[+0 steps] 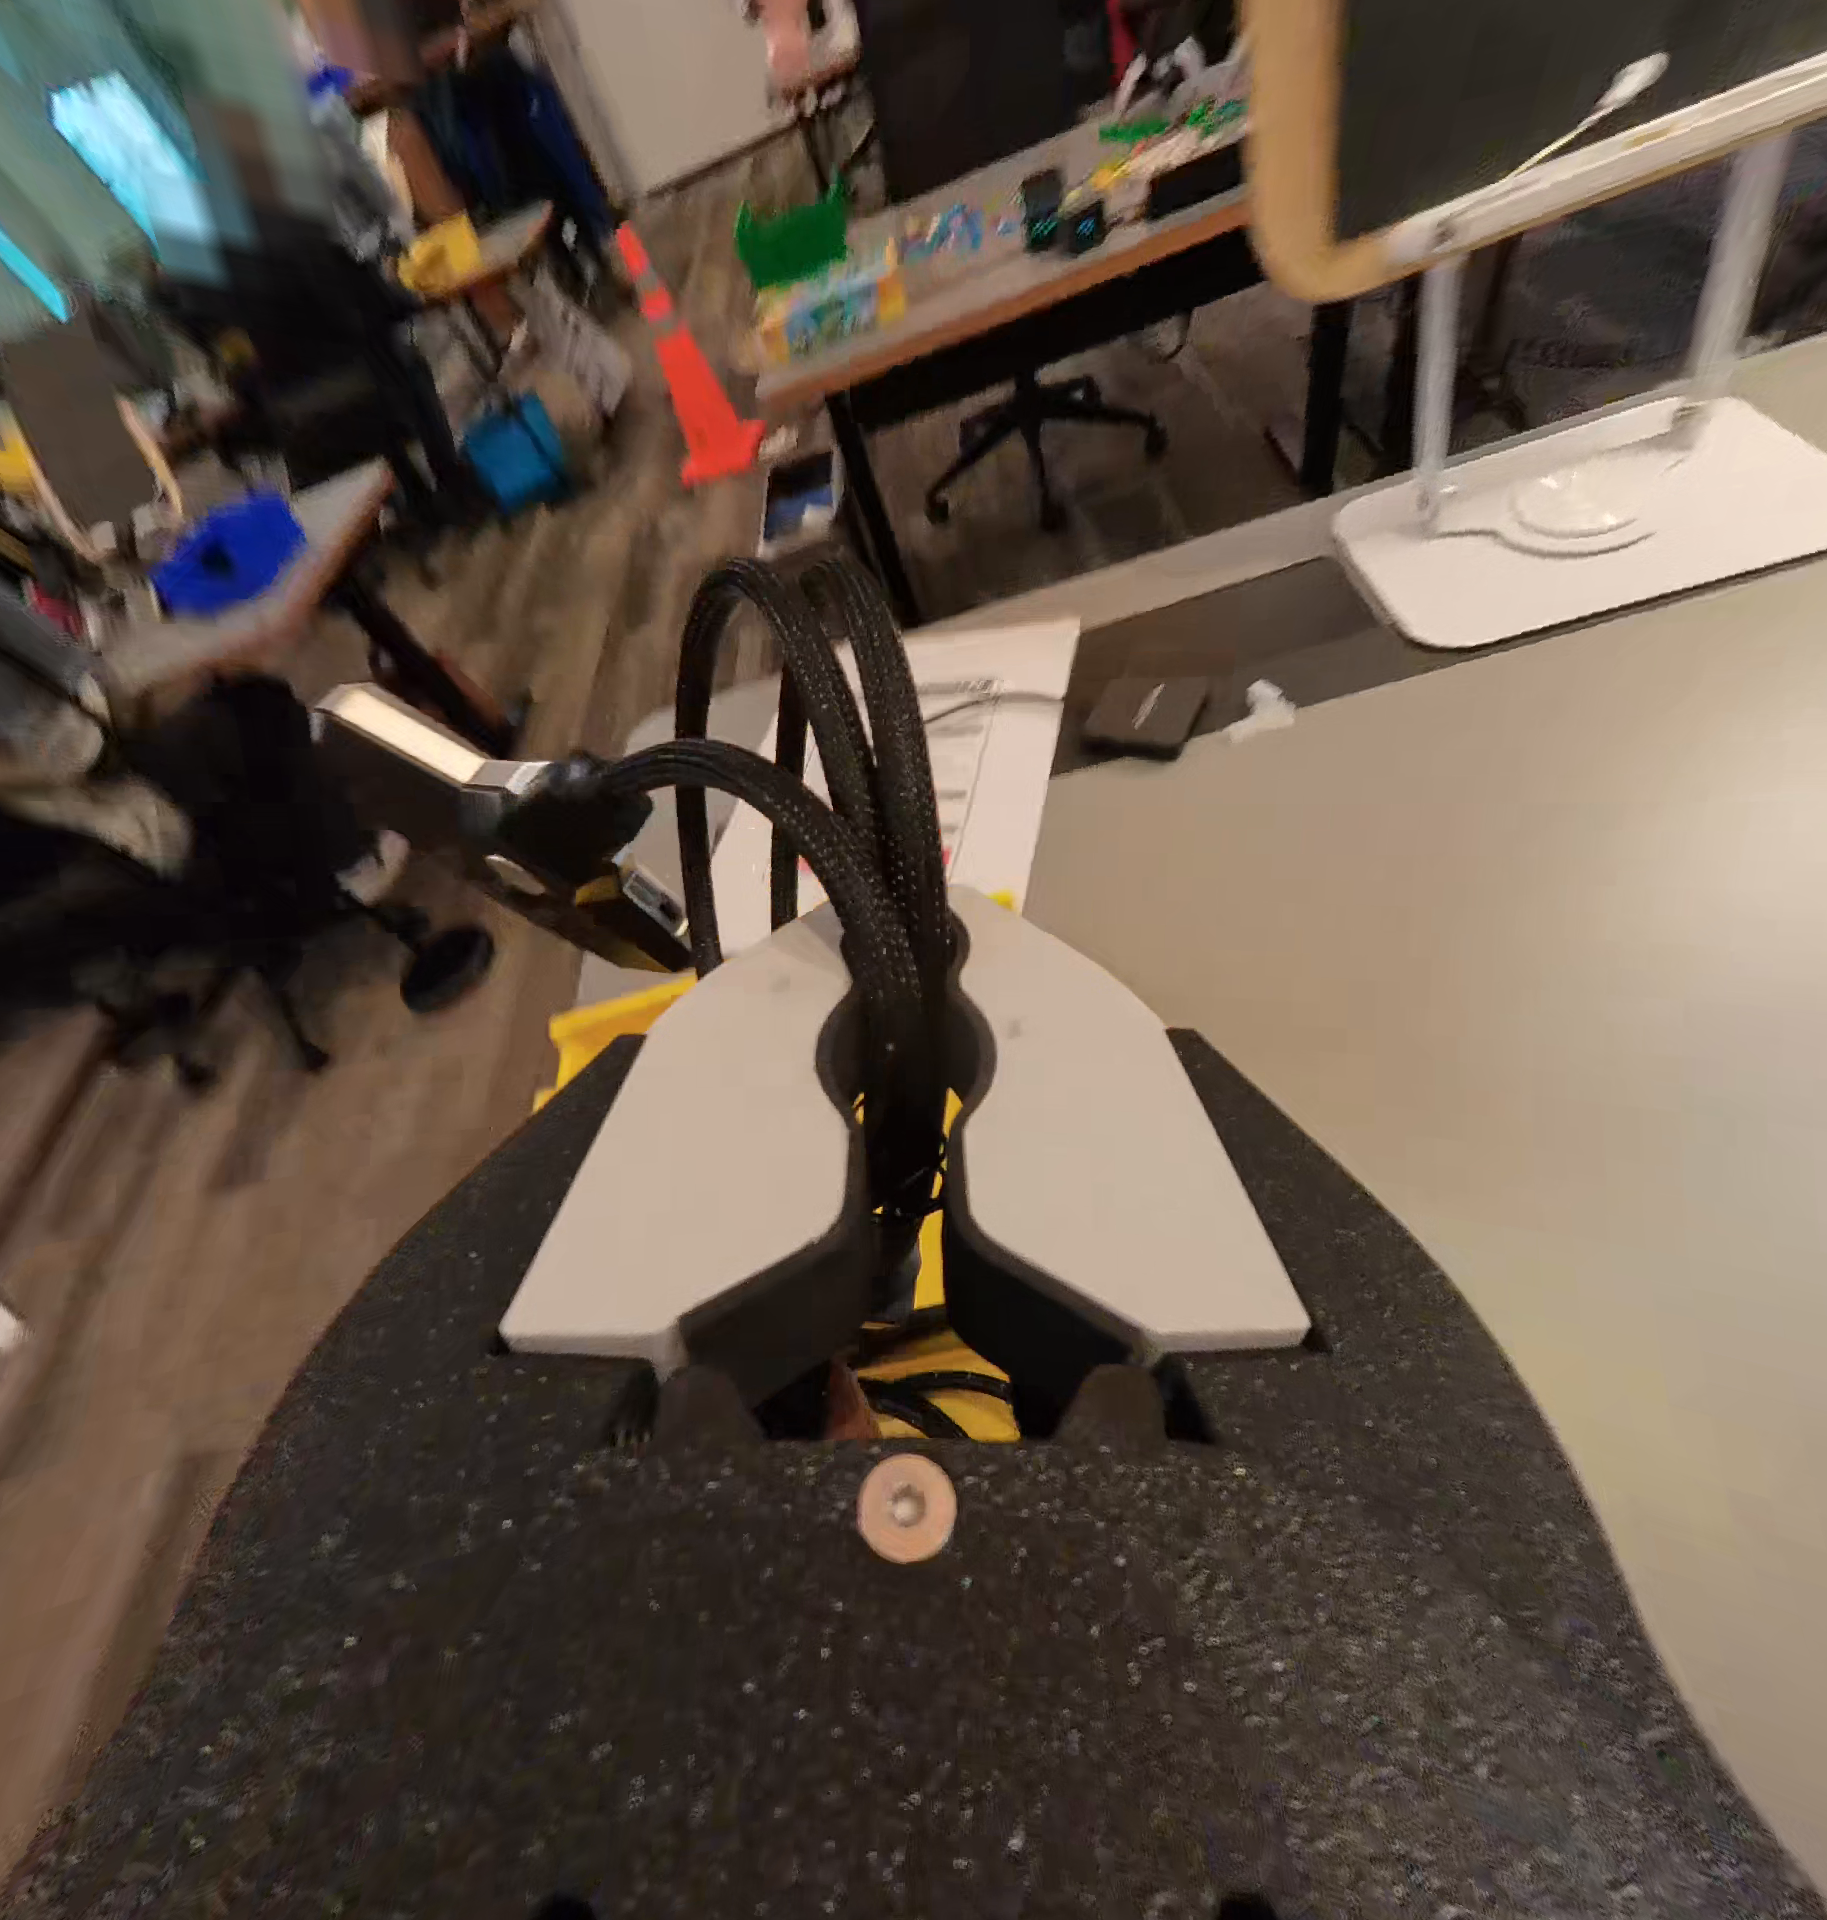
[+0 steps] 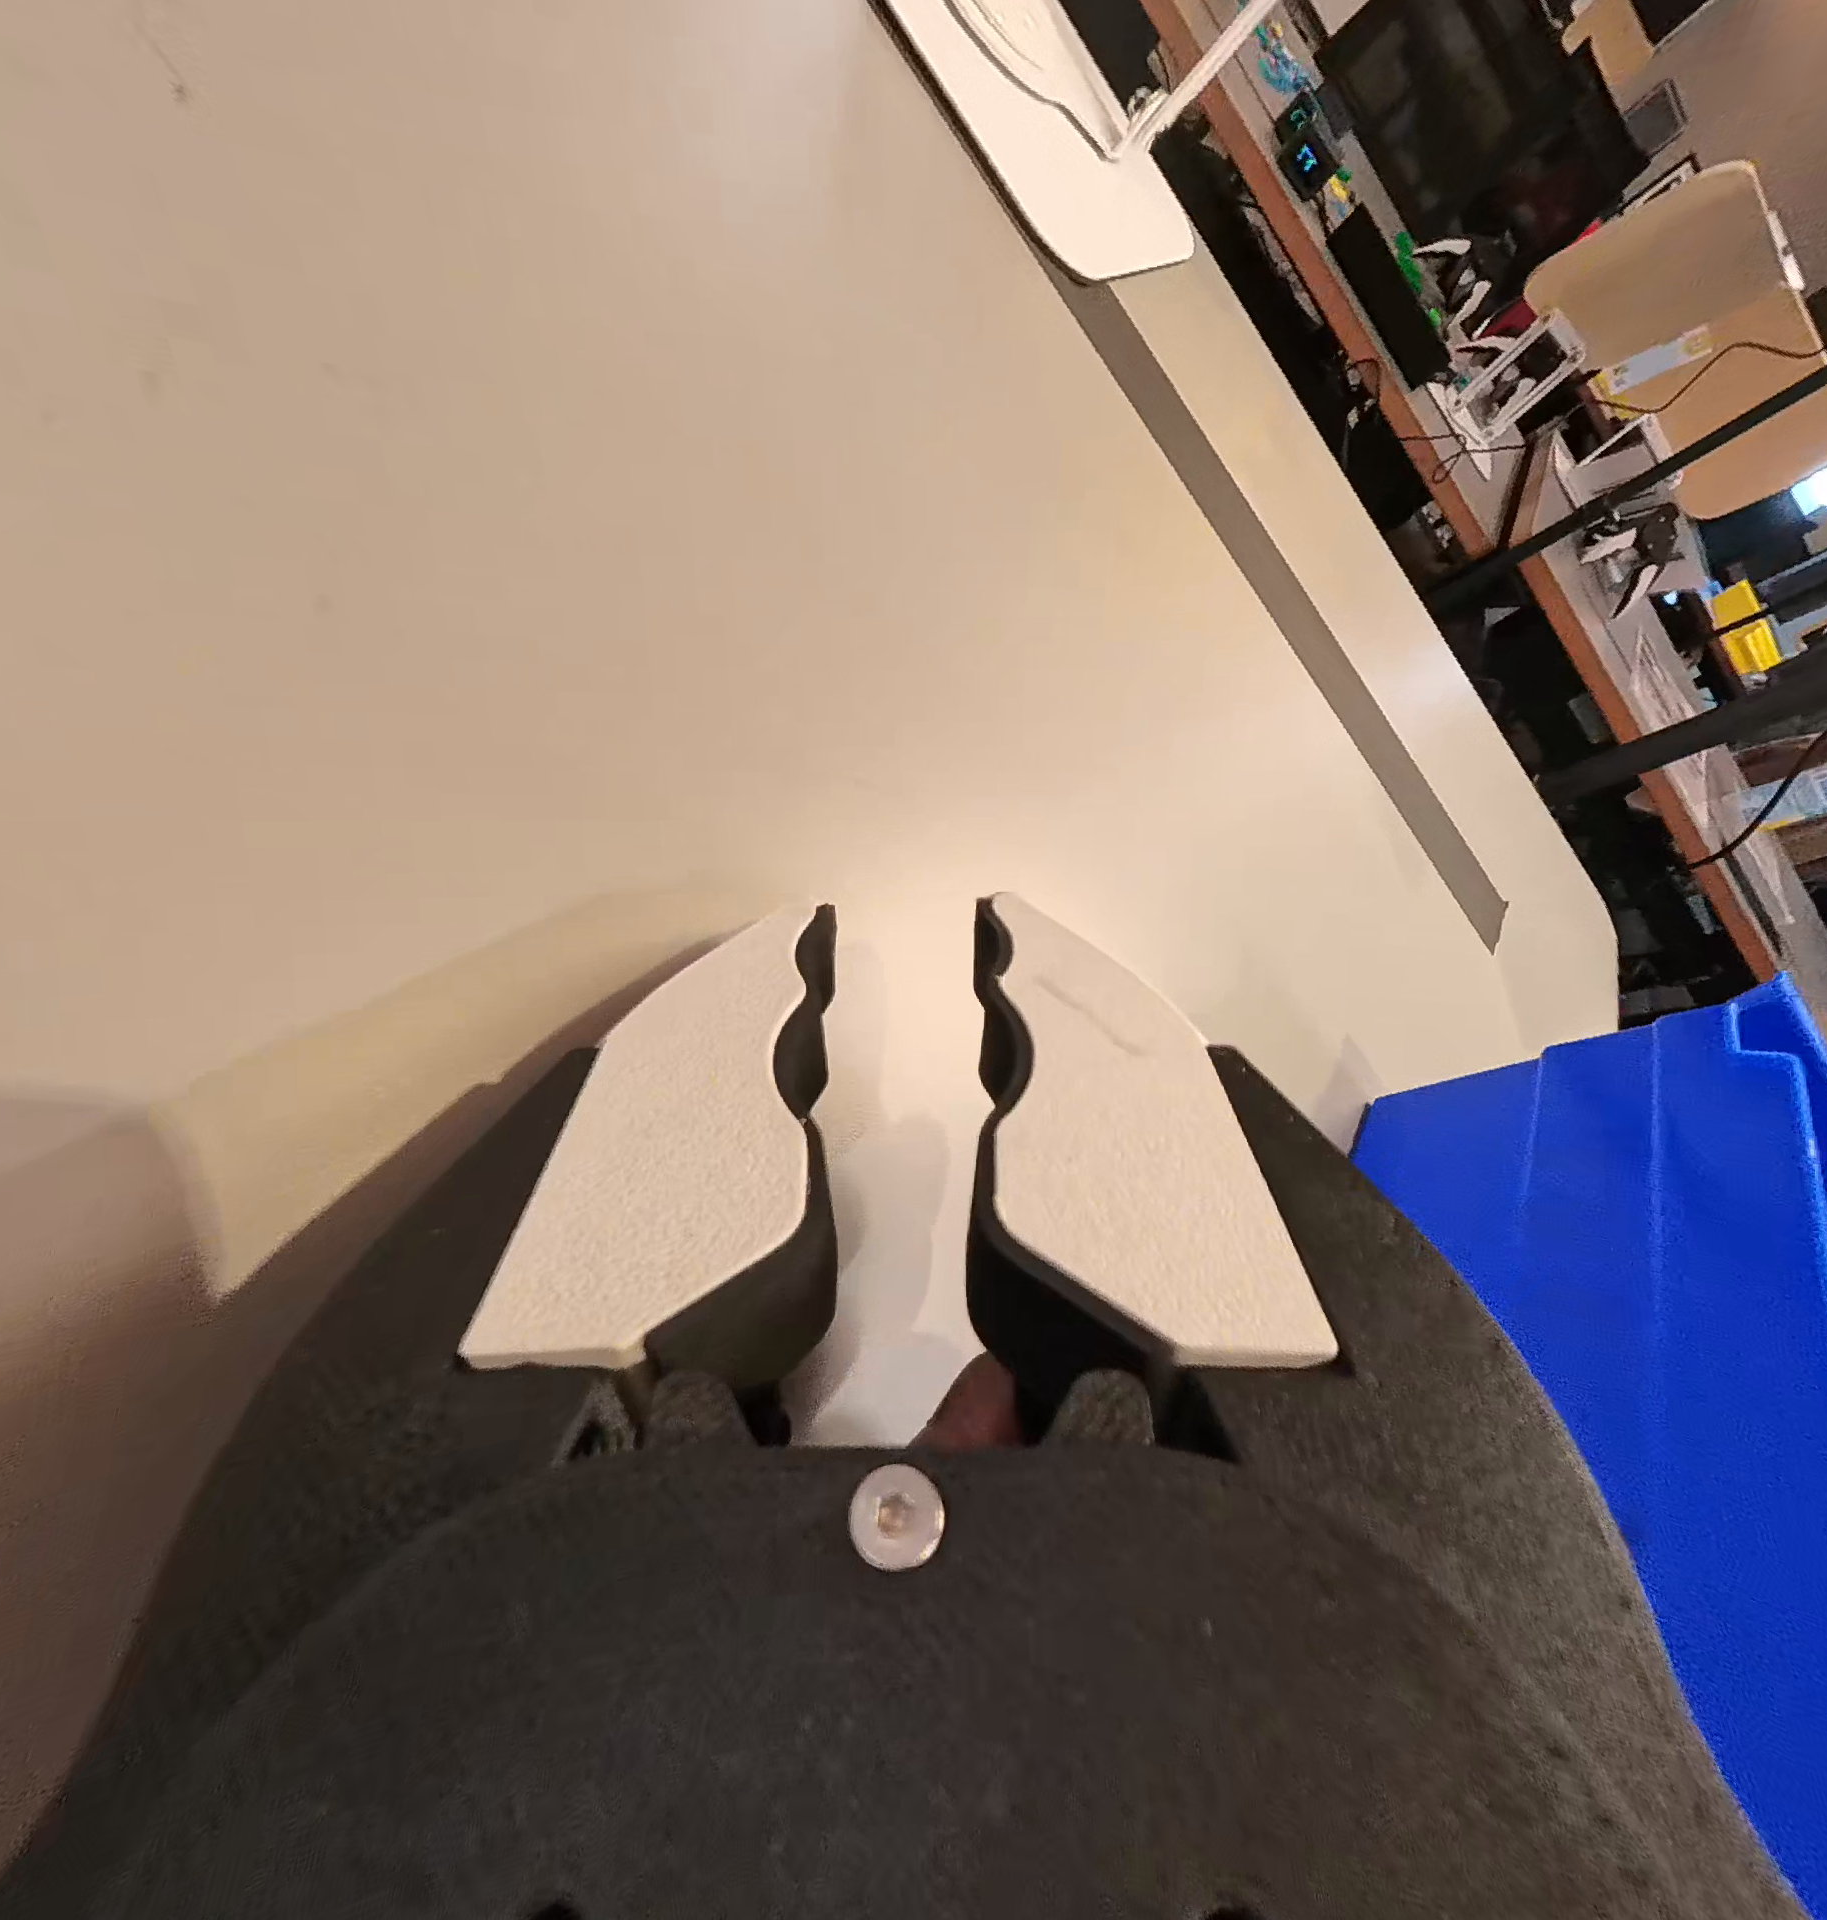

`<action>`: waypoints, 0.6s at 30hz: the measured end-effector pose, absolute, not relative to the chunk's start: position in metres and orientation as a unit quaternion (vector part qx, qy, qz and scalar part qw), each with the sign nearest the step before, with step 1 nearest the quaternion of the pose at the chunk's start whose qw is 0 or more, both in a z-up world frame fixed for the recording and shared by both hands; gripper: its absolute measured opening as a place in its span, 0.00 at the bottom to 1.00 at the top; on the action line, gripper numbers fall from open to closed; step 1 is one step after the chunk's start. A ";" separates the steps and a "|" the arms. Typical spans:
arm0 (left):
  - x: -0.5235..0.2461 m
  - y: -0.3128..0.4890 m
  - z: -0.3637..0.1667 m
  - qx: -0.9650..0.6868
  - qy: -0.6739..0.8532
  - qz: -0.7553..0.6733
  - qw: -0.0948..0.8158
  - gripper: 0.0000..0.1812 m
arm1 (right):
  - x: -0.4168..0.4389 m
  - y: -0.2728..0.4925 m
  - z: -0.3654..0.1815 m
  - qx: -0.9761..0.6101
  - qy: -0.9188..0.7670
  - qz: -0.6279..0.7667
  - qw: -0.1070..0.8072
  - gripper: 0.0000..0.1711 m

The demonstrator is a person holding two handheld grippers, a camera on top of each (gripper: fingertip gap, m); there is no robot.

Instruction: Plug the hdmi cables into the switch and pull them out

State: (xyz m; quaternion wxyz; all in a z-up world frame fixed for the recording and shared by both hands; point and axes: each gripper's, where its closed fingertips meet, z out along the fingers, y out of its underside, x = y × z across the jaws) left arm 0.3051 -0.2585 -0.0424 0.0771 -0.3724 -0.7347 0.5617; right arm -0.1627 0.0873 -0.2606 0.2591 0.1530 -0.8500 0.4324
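**Left tongs lift the cable bundle, right tongs wait apart**

While the left gripper (image 1: 901, 1023) is pressed together on a bundle of black braided HDMI cables (image 1: 893, 831), the cables pass through the round notch between its white fingers (image 1: 727, 1132). Beyond the fingertips the cables rise in loops and one bends to the left, where its black plug (image 1: 566, 816) sits at a metallic grey box, probably the switch (image 1: 410, 753), which hangs in the air left of the tongs. Something yellow (image 1: 618, 1023) shows under the fingers. Ahead lies a white paper (image 1: 992, 748), and to the right the beige table (image 1: 1460, 1039).

The right gripper (image 2: 904, 925) is spread, with nothing between its fingers, above the same beige table (image 2: 473, 520). A blue plastic bin (image 2: 1636, 1299) stands just to its right.
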 end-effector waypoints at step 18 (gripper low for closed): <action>0.092 -0.007 -0.190 -0.706 -0.565 0.399 0.153 0.04 | -0.169 0.091 -0.255 0.128 -0.849 0.450 0.243 0.15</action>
